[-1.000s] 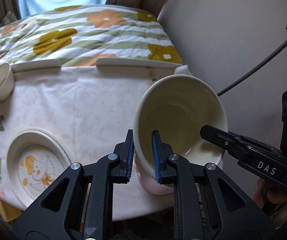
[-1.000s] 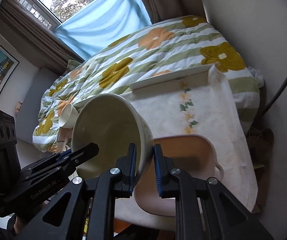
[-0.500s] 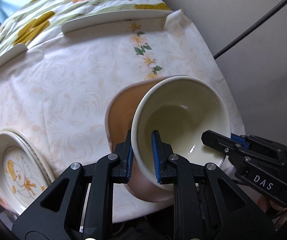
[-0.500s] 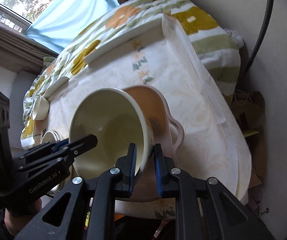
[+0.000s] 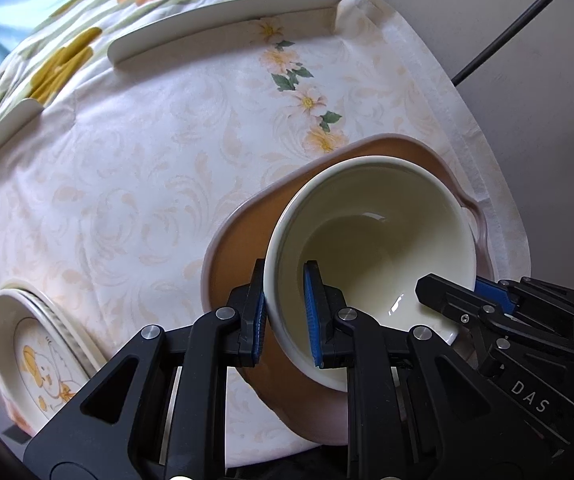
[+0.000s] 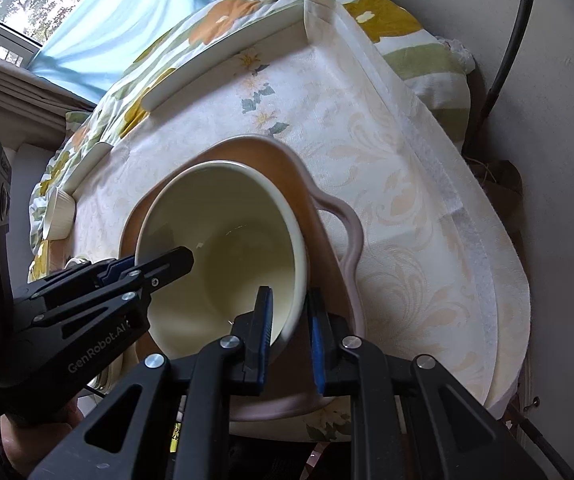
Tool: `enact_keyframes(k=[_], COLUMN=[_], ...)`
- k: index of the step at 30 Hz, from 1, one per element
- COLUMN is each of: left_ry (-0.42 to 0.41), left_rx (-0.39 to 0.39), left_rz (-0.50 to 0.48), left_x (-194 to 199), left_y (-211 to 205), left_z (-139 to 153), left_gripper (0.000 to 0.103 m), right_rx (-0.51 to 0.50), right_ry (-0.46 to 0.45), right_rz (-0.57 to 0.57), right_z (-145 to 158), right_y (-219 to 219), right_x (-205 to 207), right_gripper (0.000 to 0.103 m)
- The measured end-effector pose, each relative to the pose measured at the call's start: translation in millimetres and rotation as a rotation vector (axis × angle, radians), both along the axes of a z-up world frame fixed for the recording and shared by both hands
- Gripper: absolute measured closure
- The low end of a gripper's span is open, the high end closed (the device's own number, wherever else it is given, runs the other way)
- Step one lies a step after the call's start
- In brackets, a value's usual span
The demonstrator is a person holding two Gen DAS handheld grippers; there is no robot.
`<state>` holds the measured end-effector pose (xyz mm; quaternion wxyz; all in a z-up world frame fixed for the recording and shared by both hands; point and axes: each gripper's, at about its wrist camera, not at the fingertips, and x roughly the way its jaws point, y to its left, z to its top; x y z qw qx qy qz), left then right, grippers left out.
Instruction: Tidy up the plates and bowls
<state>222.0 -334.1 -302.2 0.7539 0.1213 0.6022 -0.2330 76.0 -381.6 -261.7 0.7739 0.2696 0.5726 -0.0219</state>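
Observation:
A large cream bowl [image 5: 367, 248] hangs low over a pink-brown dish with handles [image 5: 239, 248] at the table's near right corner. My left gripper [image 5: 283, 280] is shut on the bowl's near rim, one pad inside and one outside. The right gripper [image 5: 459, 288] grips the rim on the opposite side. In the right wrist view, the right gripper [image 6: 289, 300] is shut on the bowl [image 6: 227, 240] above the dish [image 6: 343, 224], and the left gripper [image 6: 159, 264] comes in from the left. Whether the bowl's base touches the dish is hidden.
A stack of plates with a duck picture [image 5: 43, 352] lies at the near left. A small cup [image 6: 61, 212] sits at the far left edge. Flat white plates [image 5: 223, 24] line the far edge by a flowered quilt [image 6: 223, 20]. A wall and black cable [image 5: 519, 20] stand right.
Both grippers have come down with the bowl and tipped more steeply. The bowl has gone from above the table to low over the pink-brown dish.

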Motion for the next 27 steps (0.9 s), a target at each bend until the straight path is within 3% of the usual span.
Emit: enact_keyframes(k=[18,27], left_ry=[-0.037,-0.151], left_rx=[-0.016,-0.093], left_rz=[0.012,0.080], left_x=[-6.9,-26.1], left_y=[4.3,34.4], left_z=[15.6,74.8], left_gripper=[0.088,0.088], right_rx=[-0.026,-0.070], right_ry=[-0.037,-0.181], right_rz=[-0.006,0.039], right_z=[16.1,70.4], right_y=[1.6,1.2], right_x=[-7.0,-28.4], right_gripper=[0.087,0.087])
